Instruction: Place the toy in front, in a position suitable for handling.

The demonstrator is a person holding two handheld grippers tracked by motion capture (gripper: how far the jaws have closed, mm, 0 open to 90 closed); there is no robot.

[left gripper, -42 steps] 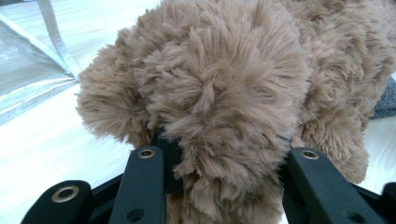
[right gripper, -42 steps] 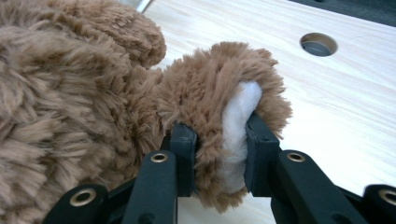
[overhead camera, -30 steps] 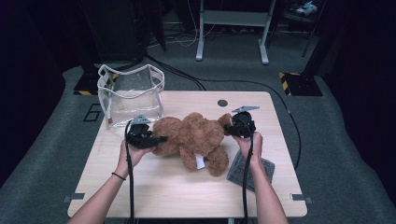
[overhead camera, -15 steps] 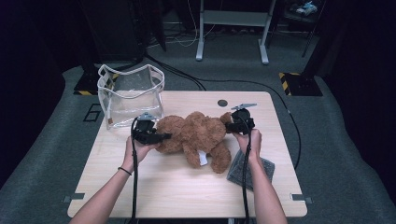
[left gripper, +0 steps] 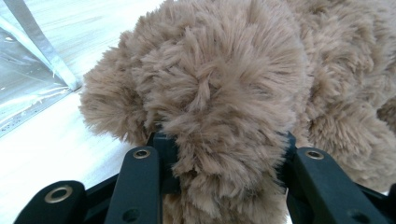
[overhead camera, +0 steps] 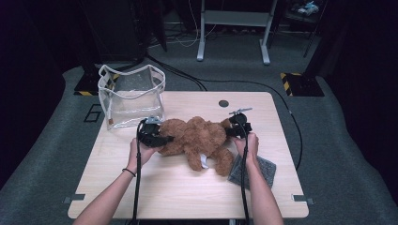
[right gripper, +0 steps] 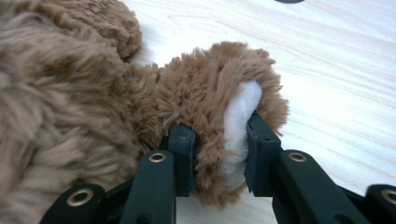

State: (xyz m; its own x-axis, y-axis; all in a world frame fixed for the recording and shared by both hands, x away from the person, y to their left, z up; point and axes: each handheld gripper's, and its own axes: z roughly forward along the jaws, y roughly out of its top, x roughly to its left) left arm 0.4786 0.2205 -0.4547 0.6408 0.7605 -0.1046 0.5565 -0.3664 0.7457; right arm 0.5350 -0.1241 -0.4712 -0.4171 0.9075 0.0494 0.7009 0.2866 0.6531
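A brown plush teddy bear (overhead camera: pixel 197 138) lies across the middle of the wooden table (overhead camera: pixel 164 187). My left gripper (overhead camera: pixel 162 139) holds its left end. In the left gripper view a thick fluffy part of the bear (left gripper: pixel 224 84) bulges between the jaws of the left gripper (left gripper: pixel 224 140), which have just been opening slightly while the pads still press the fur. My right gripper (overhead camera: pixel 233 130) is shut on the bear's right end. The right gripper view has the right gripper (right gripper: pixel 219 135) pinching a paw with a white sole (right gripper: pixel 240 121).
A clear plastic bag with white trim (overhead camera: pixel 131 96) stands open at the table's back left, close to the bear's left end. A grey pad (overhead camera: pixel 263 168) lies under the person's right forearm. A small black disc (overhead camera: pixel 224 103) sits near the far edge.
Both hands have come down a little with the bear still held between them. The left gripper has shifted slightly to the right.
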